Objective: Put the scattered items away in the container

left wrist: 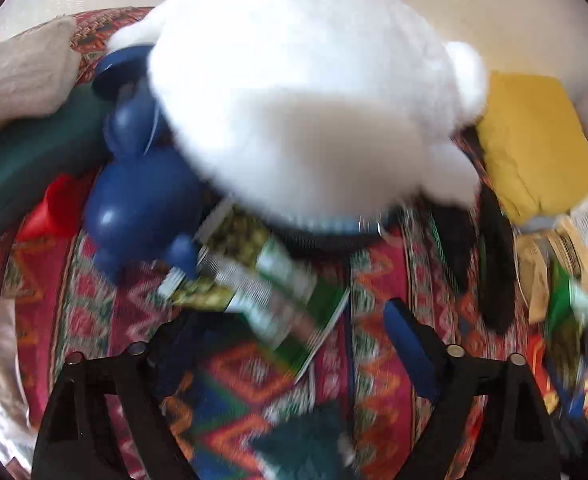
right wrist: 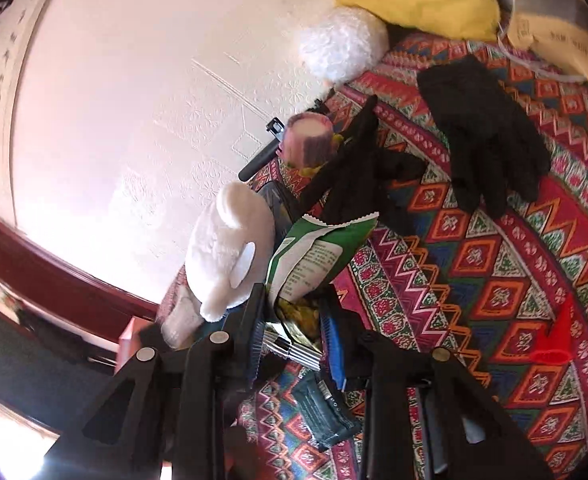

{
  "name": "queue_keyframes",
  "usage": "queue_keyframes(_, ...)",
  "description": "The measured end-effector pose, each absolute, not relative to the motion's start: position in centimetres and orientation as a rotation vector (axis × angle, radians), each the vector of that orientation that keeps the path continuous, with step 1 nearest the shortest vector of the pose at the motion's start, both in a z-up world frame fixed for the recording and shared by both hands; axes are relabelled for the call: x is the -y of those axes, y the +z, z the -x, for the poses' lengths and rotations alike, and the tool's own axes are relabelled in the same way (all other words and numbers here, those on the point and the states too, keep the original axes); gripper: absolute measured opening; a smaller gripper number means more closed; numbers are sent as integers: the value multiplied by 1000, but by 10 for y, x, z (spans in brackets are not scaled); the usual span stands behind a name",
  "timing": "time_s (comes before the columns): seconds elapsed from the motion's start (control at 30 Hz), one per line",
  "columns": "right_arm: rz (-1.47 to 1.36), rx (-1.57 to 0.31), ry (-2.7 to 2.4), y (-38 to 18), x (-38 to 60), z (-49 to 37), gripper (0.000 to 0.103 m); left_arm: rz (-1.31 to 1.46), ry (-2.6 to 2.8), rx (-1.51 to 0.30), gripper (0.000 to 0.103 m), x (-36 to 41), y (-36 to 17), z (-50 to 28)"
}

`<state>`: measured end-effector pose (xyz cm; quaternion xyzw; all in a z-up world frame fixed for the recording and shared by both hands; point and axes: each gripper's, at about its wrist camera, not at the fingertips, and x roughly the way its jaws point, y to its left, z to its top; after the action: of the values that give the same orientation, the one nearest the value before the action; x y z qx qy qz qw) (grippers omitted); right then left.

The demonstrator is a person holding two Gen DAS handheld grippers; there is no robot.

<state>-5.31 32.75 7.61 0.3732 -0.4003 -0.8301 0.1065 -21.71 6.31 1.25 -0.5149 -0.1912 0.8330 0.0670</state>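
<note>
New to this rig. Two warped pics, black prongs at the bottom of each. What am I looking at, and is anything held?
No robot: a person carries a two-finger gripper in each hand, each with a fisheye camera looking along its fingers. The black prongs are those fingers.

Left view: the left gripper is open over a patterned cloth, with a green snack bag, a blue toy and a white plush ahead.

Right view: the right gripper is shut on a green packet. Black gloves lie beyond.

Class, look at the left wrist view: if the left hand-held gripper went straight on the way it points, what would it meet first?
Probably the green snack packet, lying on the patterned cloth just ahead of the open left hand-held gripper. The white plush toy lies beyond it. The blur makes depth uncertain.
</note>
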Motion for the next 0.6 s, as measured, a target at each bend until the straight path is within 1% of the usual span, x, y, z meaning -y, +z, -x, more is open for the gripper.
queue_keyframes(0.03, -1101, 1190, -2431, 75, -328, 55, 26, 1553, 2540, 587, 88, -64, 14, 219)
queue_keyframes(0.07, -1102, 1191, -2423, 74, -324, 58, 26, 1559, 2581, 569, 51, -64, 15, 219)
queue_keyframes(0.1, -1102, 1188, -2416, 75, -322, 60, 26, 1563, 2604, 544, 30, -63, 17, 217)
queue_keyframes(0.2, -1091, 1201, -2403, 75, -321, 60, 26, 1553, 2555, 563, 25, -52, 19, 201)
queue_keyframes(0.37, -1059, 1198, -2397, 84, -317, 53, 26, 1496, 2559, 541, 25, -18, 43, 142)
queue_keyframes(0.47, -1054, 1179, -2399, 87, -312, 52, 26, 1411, 2578, 596, 25, 18, 72, 93)
queue_keyframes(0.53, -1063, 1165, -2398, 88, -305, 52, 26, 1327, 2616, 658, 25, 53, 98, 59)
queue_keyframes(0.6, -1076, 1158, -2389, 88, -297, 51, 26, 1223, 2707, 681, 25, 95, 129, 28)
